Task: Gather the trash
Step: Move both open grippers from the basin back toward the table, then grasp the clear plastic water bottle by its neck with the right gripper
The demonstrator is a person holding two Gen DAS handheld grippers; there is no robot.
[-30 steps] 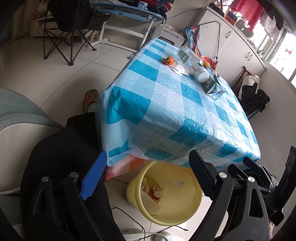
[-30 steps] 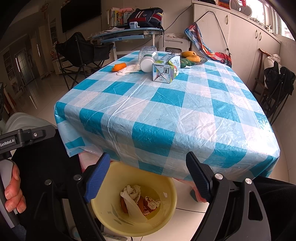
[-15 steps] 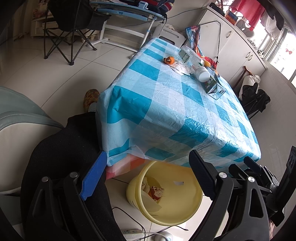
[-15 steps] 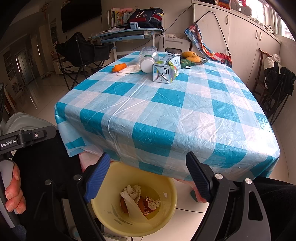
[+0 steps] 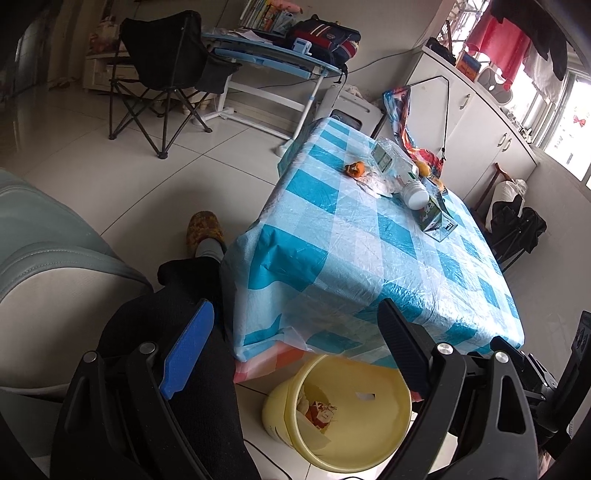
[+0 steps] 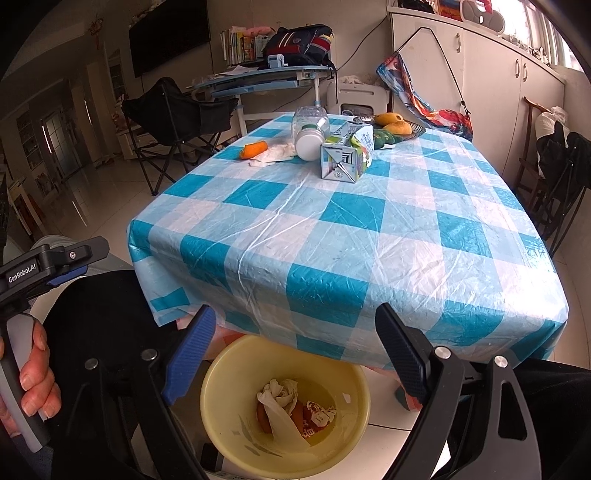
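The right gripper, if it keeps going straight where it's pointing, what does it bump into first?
Probably the yellow bin on the floor. The open right gripper points at its far rim, just under the tablecloth's hanging edge; depth is unclear.

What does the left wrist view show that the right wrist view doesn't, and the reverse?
Only the left wrist view shows a slippered foot on the floor and red laundry by the window. Only the right wrist view shows the person's hand on the left gripper's handle, a wall television, and mangoes. Both show the checked table, milk carton, jar, orange peel, and yellow bin holding trash.
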